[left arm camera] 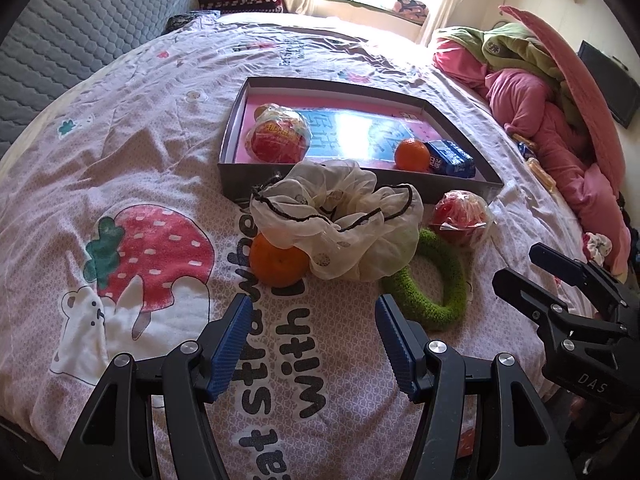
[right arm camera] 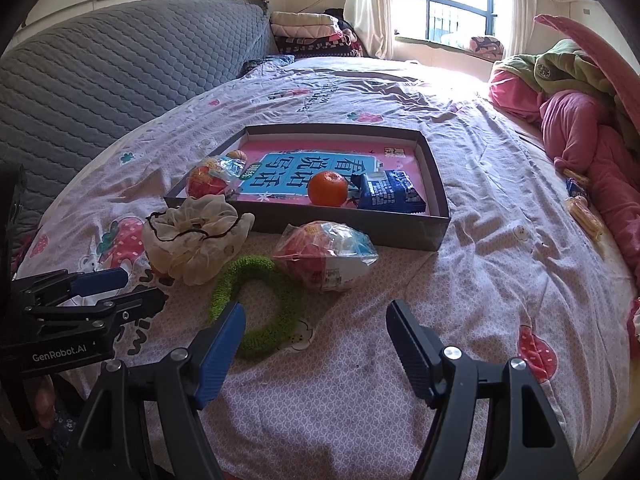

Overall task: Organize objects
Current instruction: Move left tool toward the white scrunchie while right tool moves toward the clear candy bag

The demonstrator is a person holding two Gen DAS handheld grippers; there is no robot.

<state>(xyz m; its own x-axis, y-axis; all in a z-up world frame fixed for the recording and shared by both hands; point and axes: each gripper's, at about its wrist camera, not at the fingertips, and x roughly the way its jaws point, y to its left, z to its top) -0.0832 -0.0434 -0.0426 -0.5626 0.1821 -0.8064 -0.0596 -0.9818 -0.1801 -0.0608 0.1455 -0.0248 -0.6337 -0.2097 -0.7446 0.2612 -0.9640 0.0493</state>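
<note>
A shallow grey box [left arm camera: 352, 184] [right arm camera: 352, 230] lies on the bed with a pink book, a wrapped red fruit [left arm camera: 278, 136] [right arm camera: 208, 182], an orange [left arm camera: 412, 155] [right arm camera: 328, 188] and a blue packet [left arm camera: 450, 158] [right arm camera: 390, 192] inside. In front of it lie a cream scrunchie [left arm camera: 340, 220] [right arm camera: 192, 236], a loose orange [left arm camera: 278, 262], a green knitted ring [left arm camera: 440, 284] [right arm camera: 256, 304] and a second wrapped fruit [left arm camera: 460, 216] [right arm camera: 328, 254]. My left gripper [left arm camera: 314, 320] [right arm camera: 132, 286] is open, just short of the orange and scrunchie. My right gripper [right arm camera: 316, 322] [left arm camera: 516, 268] is open with nothing between its fingers, left fingertip over the ring.
Pink and green bedding [left arm camera: 540, 120] [right arm camera: 580, 128] is heaped at the right. A grey quilted headboard [right arm camera: 100, 76] rises at the left, folded blankets [right arm camera: 308, 32] beyond it. Small snack packets [right arm camera: 580, 200] lie near the bedding. The strawberry-print sheet [left arm camera: 148, 256] covers the bed.
</note>
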